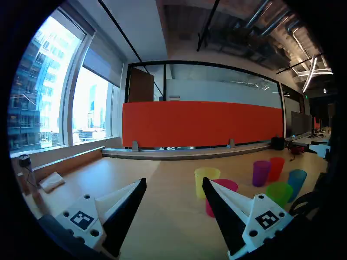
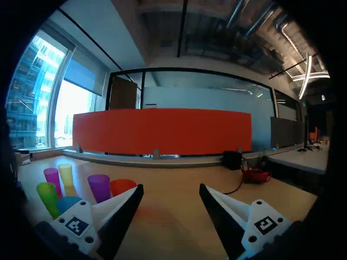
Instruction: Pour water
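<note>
Six cups are counted on the wooden desk [image 1: 169,229], one of each colour: a yellow cup [image 1: 206,182], a pink cup [image 1: 229,185], a purple cup [image 1: 261,172], a red cup [image 1: 276,168], a blue cup [image 1: 297,180] and a green cup [image 1: 279,193]. All are seen to be smooth, translucent plastic, tapered towards the base and set upright with their mouths open. They are grouped close together, well short of the desk's far edge, along which one long orange panel [image 1: 199,123] is mounted on small grey feet.

Two hand-held grippers are counted, each with two fingers. The fingers are shaped as white wedges with black inner faces, and a square black-and-white marker is carried on each. The left hand-held gripper [image 1: 173,181] is spread wide and nothing is gripped; the pink cup is partly covered by the tip of one finger, with the other five cups beyond and to that side. The right hand-held gripper [image 2: 171,187] is likewise spread wide, with only bare desk between its jaws.

In the left gripper view, a folded pale cloth [image 1: 51,181] is seen at the desk's window-side edge, beside a low wooden ledge [image 1: 67,162]. In the right gripper view, the cluster of cups is seen from its other side, and a red object [image 2: 256,175] with a thin black cable [image 2: 236,188] is shown near the far edge, next to a black box [image 2: 232,159].
</note>
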{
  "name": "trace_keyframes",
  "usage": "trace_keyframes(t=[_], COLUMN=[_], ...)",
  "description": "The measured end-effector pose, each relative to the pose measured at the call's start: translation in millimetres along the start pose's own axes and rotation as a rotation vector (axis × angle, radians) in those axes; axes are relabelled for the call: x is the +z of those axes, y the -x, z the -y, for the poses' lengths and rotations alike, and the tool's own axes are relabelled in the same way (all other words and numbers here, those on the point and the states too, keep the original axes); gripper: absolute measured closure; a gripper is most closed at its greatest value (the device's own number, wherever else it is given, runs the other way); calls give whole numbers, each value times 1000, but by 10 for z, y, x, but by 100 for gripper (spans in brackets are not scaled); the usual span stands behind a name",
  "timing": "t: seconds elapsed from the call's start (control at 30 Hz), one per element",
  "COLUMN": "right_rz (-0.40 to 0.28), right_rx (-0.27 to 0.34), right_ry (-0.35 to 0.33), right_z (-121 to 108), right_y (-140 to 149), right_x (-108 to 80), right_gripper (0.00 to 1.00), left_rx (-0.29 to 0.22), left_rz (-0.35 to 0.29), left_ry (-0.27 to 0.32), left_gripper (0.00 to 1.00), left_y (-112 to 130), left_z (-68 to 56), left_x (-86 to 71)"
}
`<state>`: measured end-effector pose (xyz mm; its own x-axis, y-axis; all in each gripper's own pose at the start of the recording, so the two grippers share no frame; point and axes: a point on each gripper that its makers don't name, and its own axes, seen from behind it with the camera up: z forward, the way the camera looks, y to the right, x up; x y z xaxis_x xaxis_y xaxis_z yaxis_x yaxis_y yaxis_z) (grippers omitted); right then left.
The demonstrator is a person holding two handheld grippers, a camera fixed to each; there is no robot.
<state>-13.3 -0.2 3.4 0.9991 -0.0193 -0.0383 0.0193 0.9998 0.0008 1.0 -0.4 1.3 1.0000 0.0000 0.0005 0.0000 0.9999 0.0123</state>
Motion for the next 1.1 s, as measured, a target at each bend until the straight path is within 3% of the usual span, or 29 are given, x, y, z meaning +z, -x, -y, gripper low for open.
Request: trace_keyframes(t=[1.1], right_rz=[7], right_rx=[3], right_ry=[-2], right_z=[9], right_y=[14], right_x=[2], right_gripper=[0], left_rx=[0], left_rz=[0], left_ry=[0], left_gripper=[4], left_y=[-4], left_z=[0], left_x=[-1])
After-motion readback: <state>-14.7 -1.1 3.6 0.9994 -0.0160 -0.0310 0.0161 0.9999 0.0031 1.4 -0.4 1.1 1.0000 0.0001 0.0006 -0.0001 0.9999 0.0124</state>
